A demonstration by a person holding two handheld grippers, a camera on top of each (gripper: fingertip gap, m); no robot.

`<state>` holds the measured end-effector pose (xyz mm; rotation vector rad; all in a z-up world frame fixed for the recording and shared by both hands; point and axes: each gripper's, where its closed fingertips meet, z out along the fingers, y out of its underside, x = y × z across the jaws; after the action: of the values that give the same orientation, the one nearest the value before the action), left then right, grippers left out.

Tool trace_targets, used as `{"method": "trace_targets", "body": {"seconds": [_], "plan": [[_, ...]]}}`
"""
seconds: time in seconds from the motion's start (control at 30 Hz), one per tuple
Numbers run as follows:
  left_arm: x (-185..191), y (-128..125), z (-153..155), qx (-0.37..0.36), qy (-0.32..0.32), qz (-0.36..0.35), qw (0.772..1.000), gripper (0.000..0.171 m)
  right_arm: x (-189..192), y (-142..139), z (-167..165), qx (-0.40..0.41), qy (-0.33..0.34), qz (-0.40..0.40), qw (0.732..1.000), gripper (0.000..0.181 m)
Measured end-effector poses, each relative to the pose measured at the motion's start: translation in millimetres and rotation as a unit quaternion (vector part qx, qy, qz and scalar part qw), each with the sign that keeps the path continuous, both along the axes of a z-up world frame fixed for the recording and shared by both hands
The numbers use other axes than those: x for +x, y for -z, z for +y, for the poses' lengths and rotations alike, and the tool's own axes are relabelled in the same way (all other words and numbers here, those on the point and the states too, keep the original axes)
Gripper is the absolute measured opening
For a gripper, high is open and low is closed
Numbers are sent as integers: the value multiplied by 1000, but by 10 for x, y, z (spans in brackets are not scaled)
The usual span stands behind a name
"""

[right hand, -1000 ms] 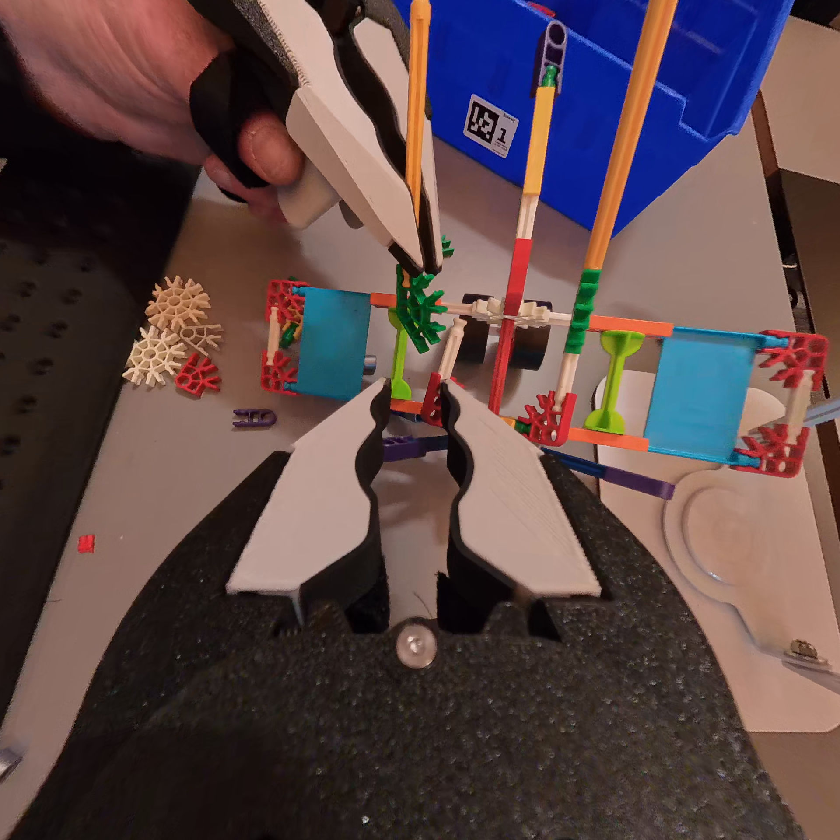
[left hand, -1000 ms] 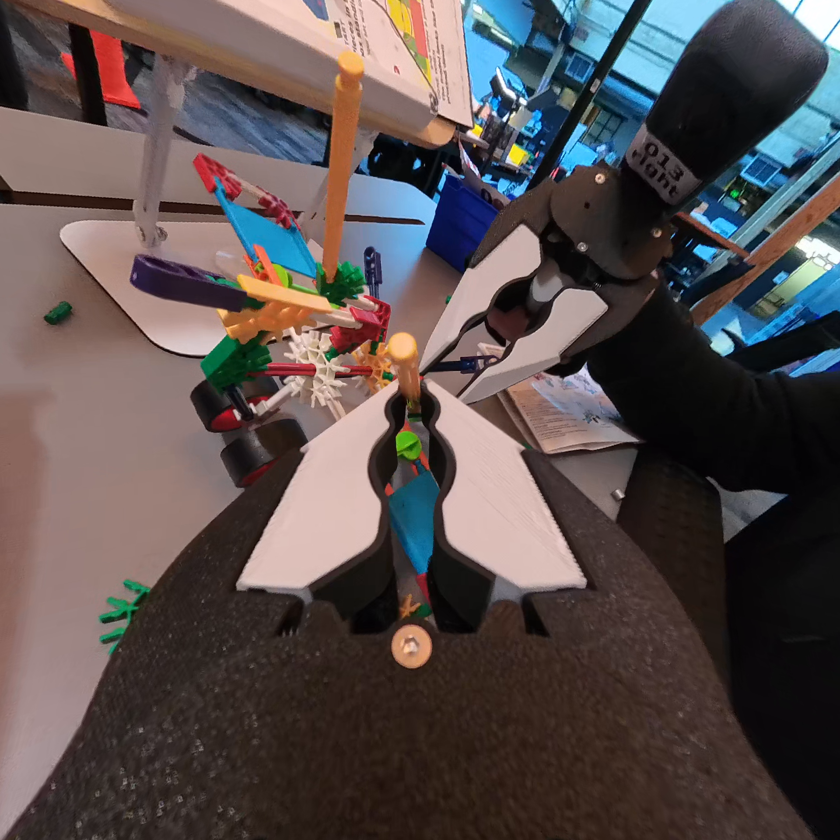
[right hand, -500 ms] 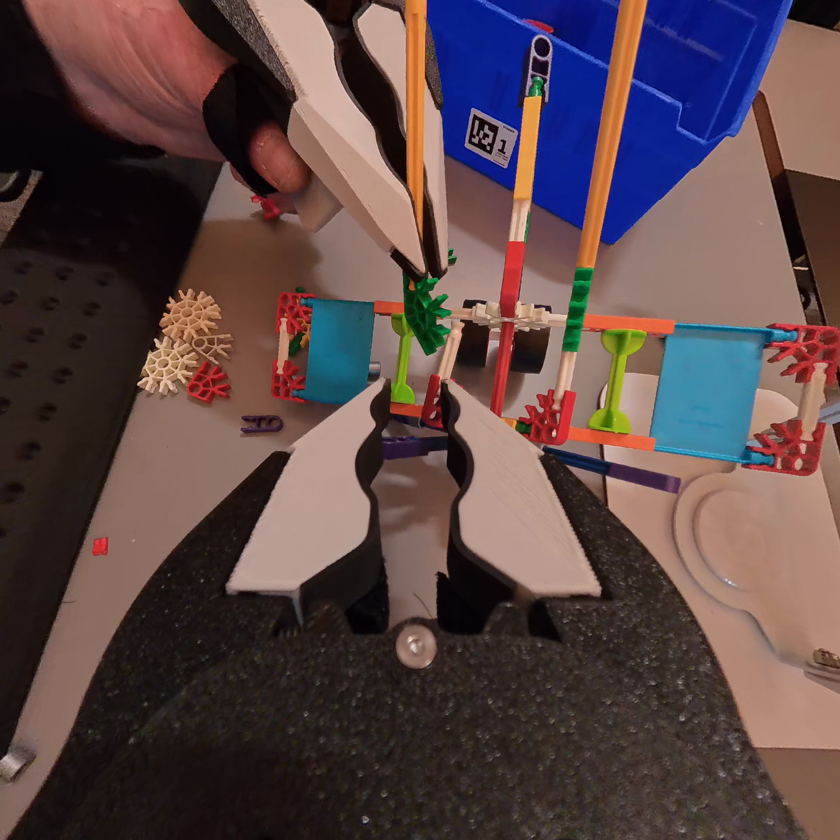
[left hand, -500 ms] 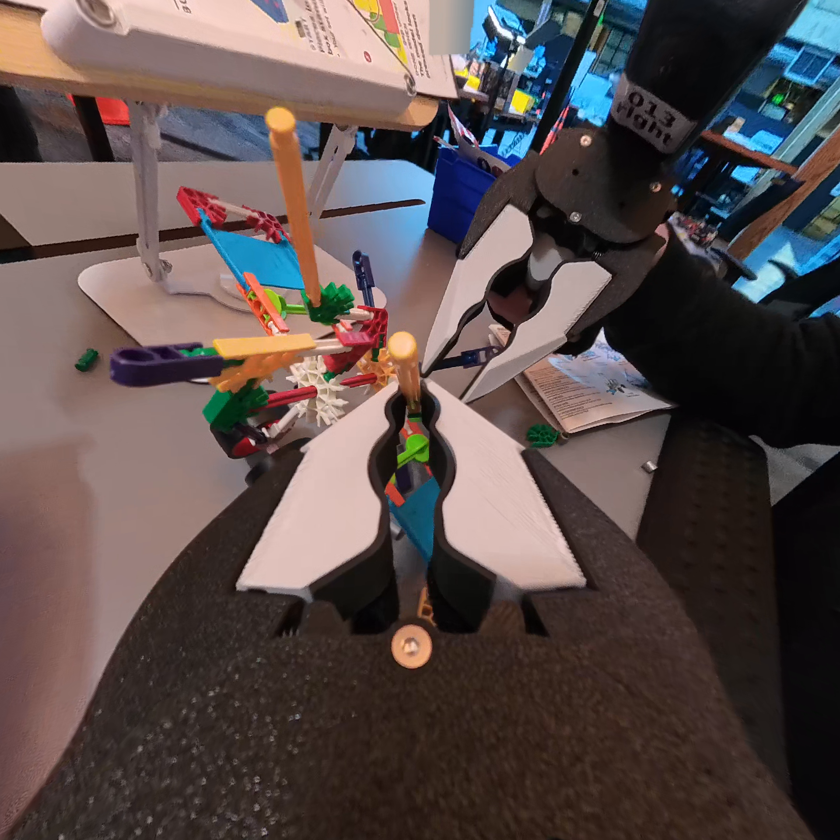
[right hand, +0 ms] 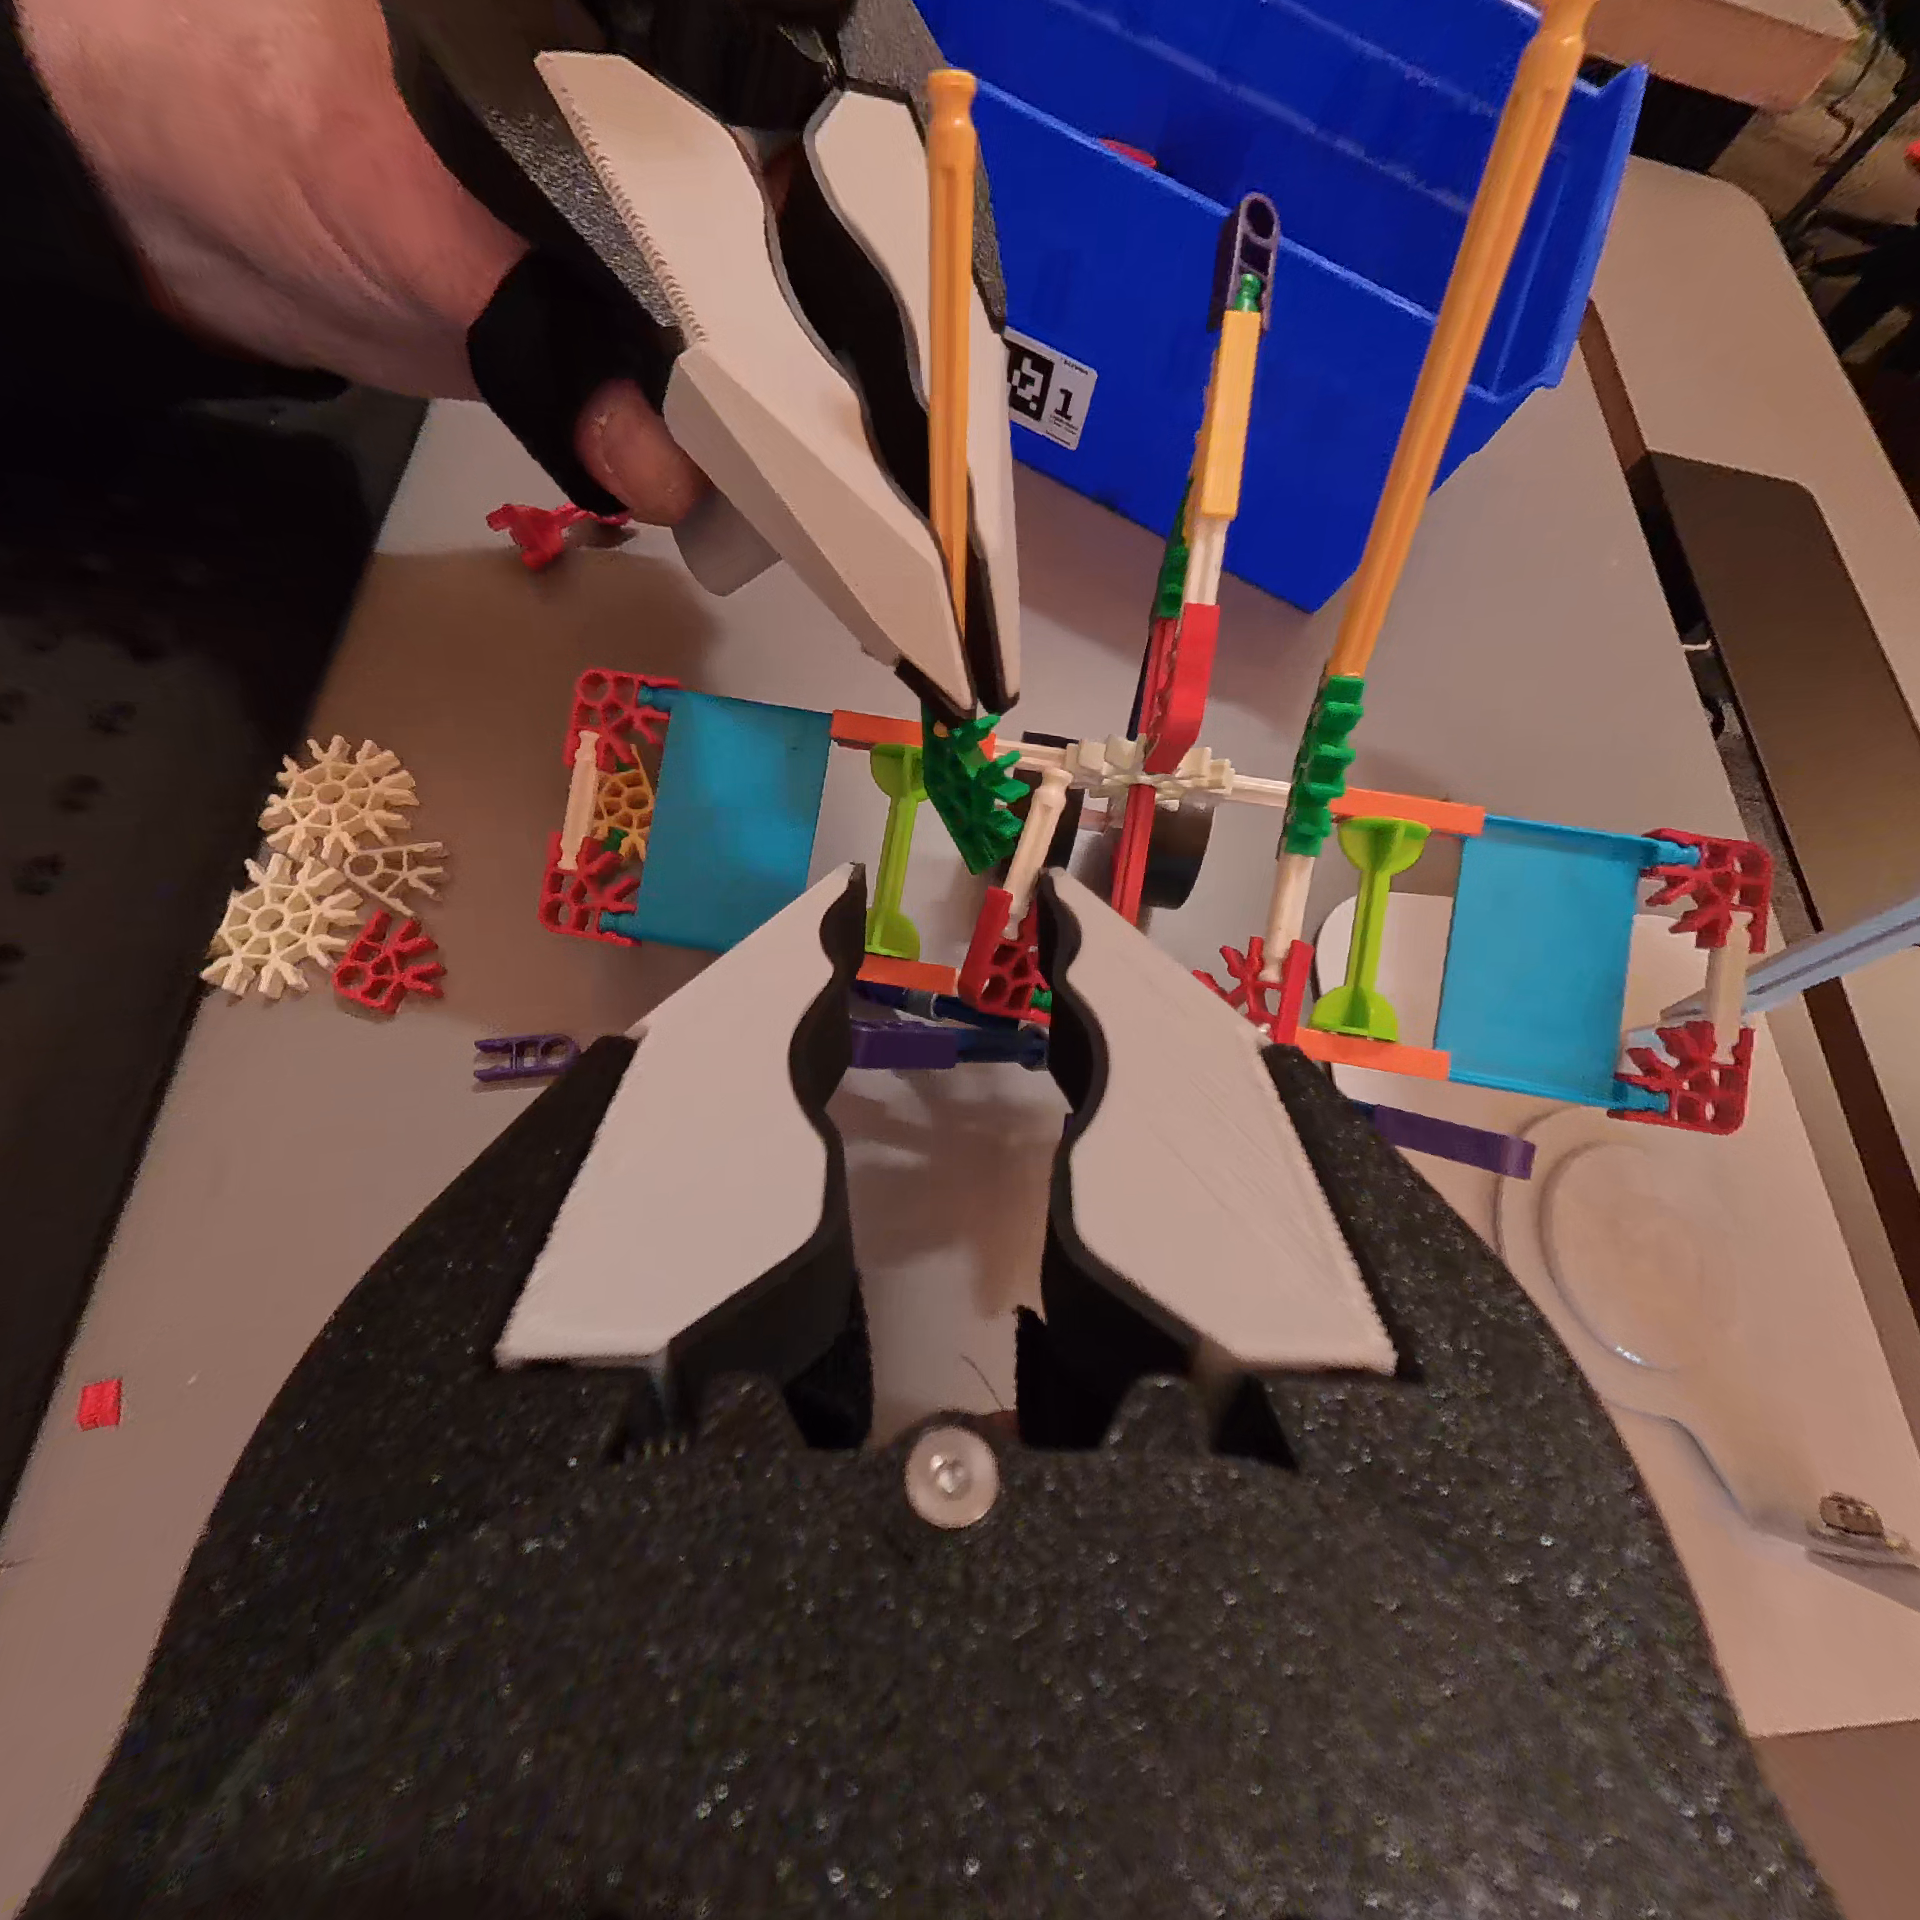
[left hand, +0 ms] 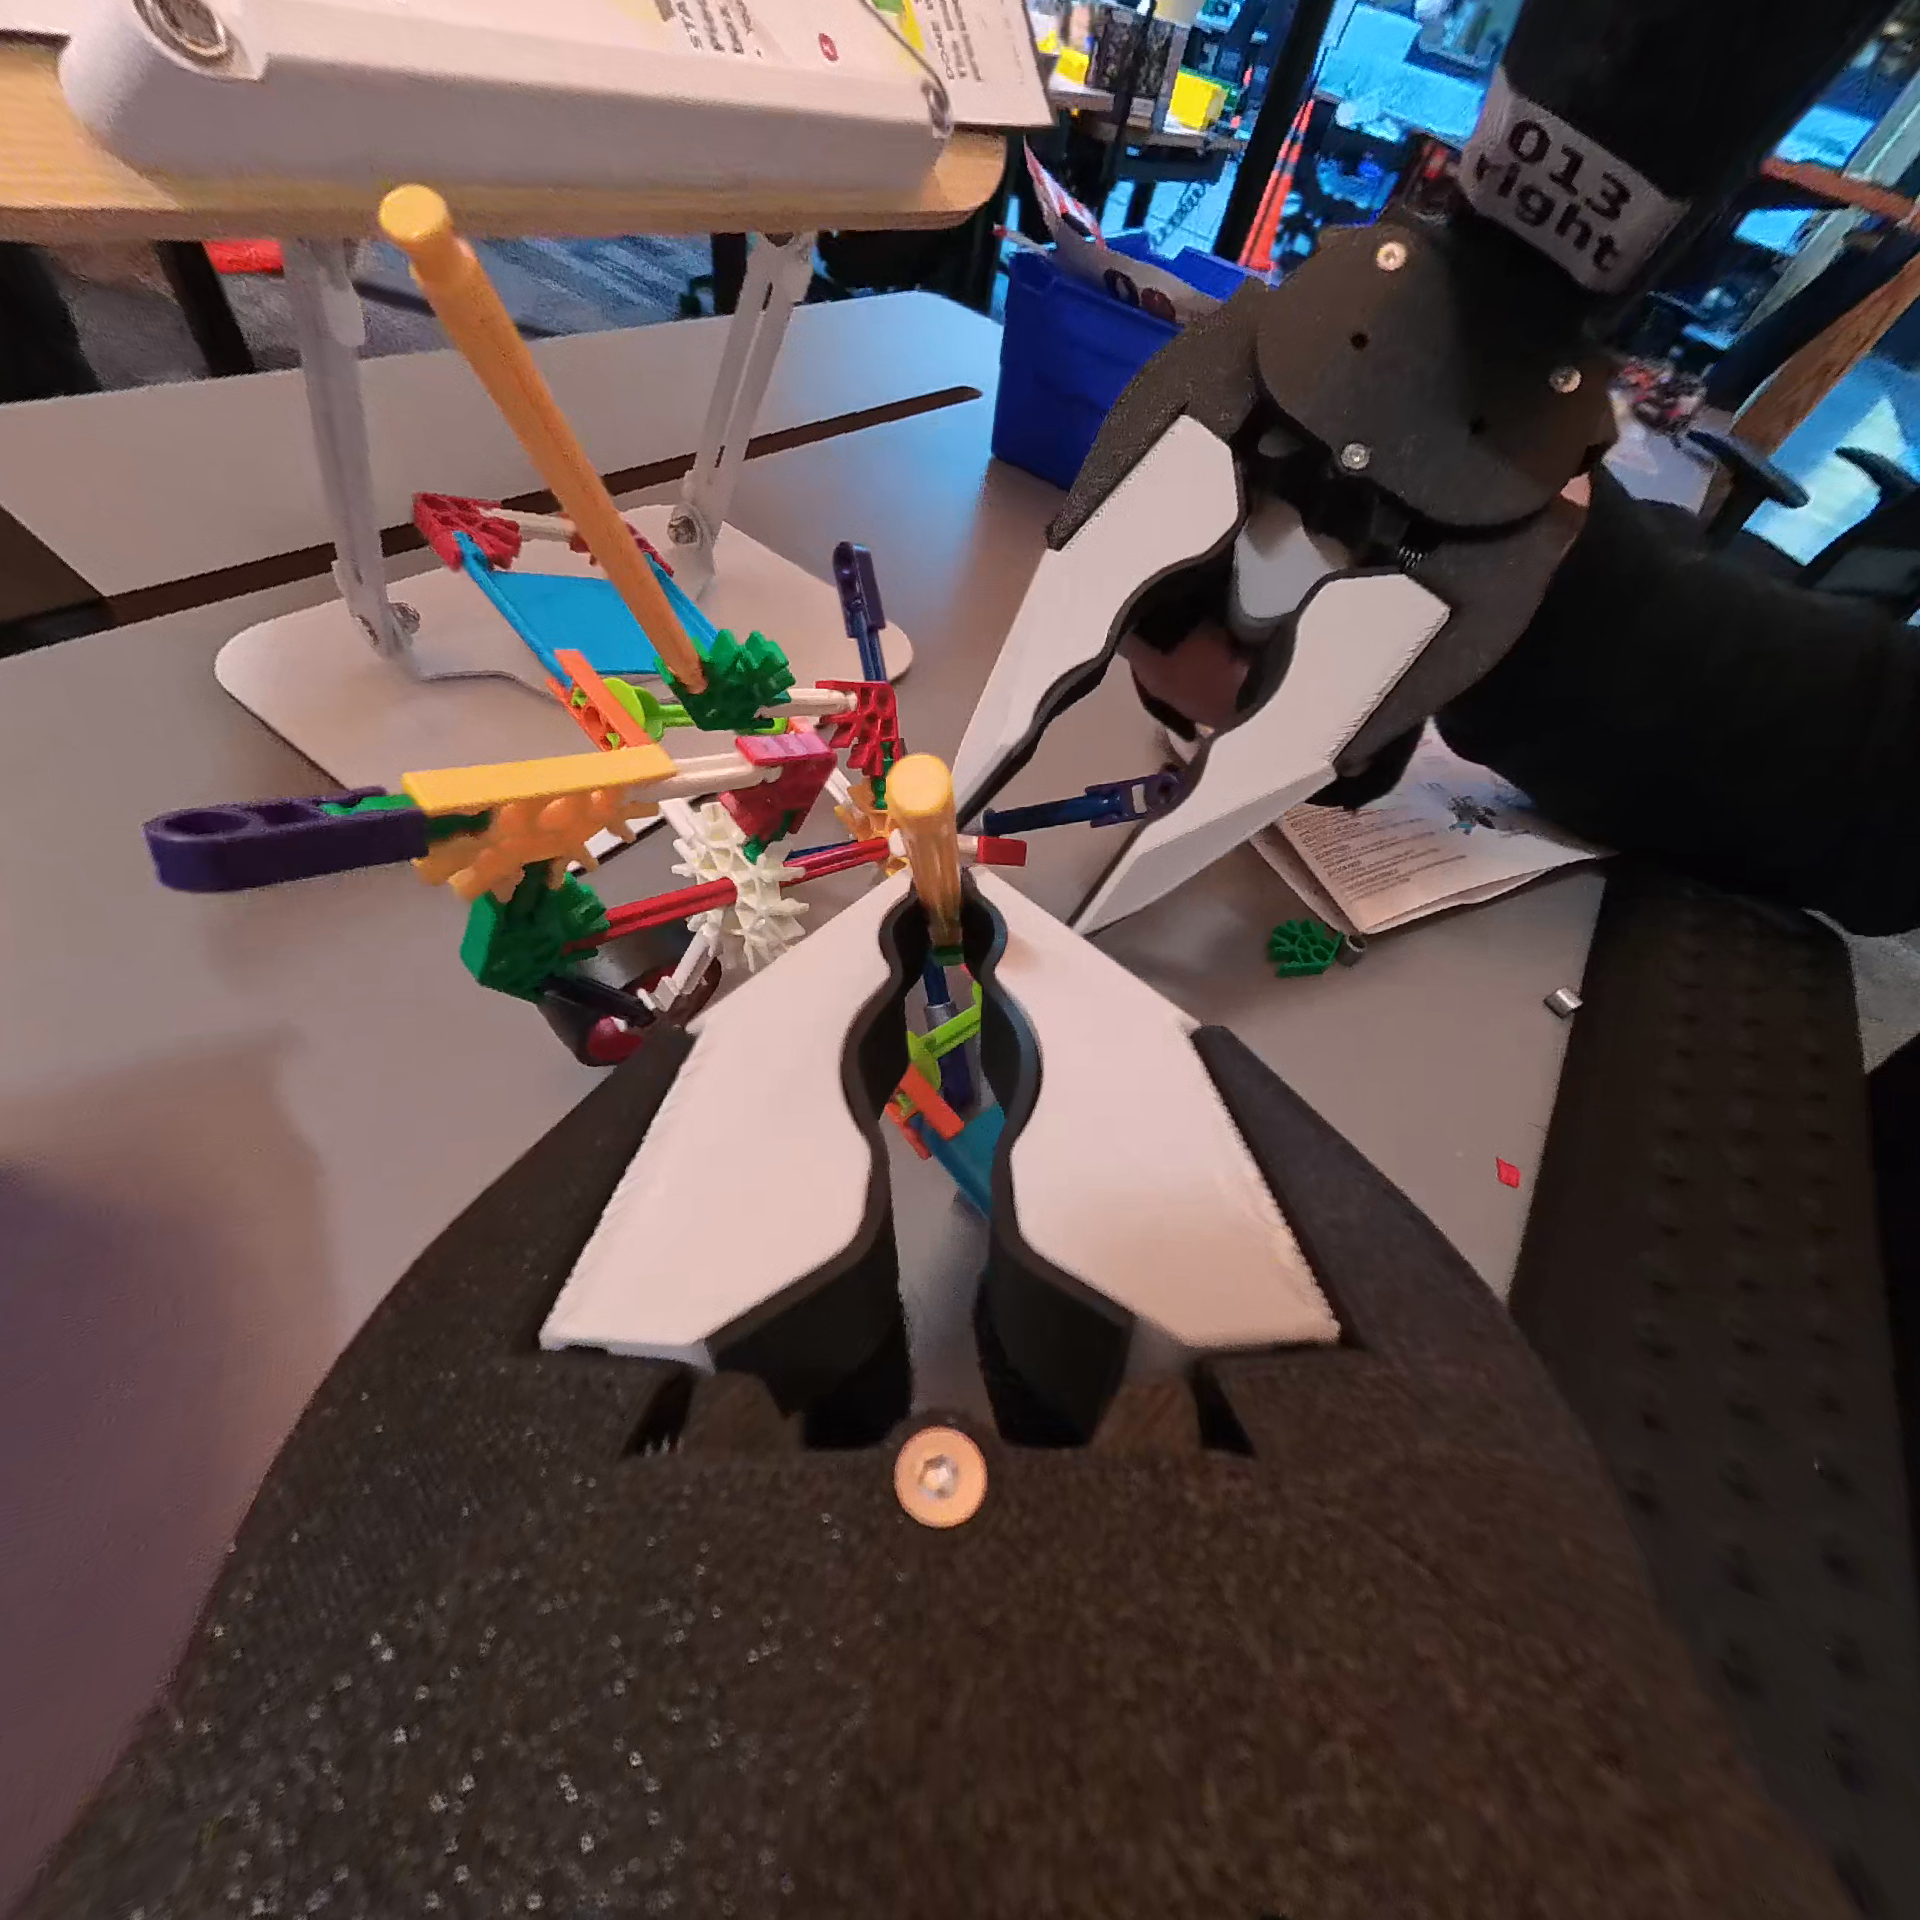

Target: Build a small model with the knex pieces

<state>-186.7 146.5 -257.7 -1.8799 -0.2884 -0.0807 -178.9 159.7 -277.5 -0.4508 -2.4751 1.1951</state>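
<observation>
Left gripper, held in a bare hand, points steeply downward with fingers pinched nearly together. Right gripper, gripped by a black-sleeved arm, faces it, fingers parted.

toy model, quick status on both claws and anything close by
Left claw shut on yellow rod of toy model. Right claw open, tips at model's red connector. Blue bin behind; loose connectors off to one side.
</observation>
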Motion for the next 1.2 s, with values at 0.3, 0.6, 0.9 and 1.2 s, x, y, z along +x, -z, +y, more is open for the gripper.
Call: {"method": "trace_targets", "body": {"seconds": [0.3,0.6,0.9,1.2], "plan": [[7,-20,15,32,13,-34,999,5,1,52,56,24,-7,11,1000,24],[-12,15,-7,42,13,-50,998,5,21,69,91,30,-16,10,999,16],[-54,35,3,55,12,-52,997,5,-13,105,38,29,-8,17,999,31],[-62,48,3,64,17,-50,997,5,-22,135,-8,62,-19,71,995,9]]}}
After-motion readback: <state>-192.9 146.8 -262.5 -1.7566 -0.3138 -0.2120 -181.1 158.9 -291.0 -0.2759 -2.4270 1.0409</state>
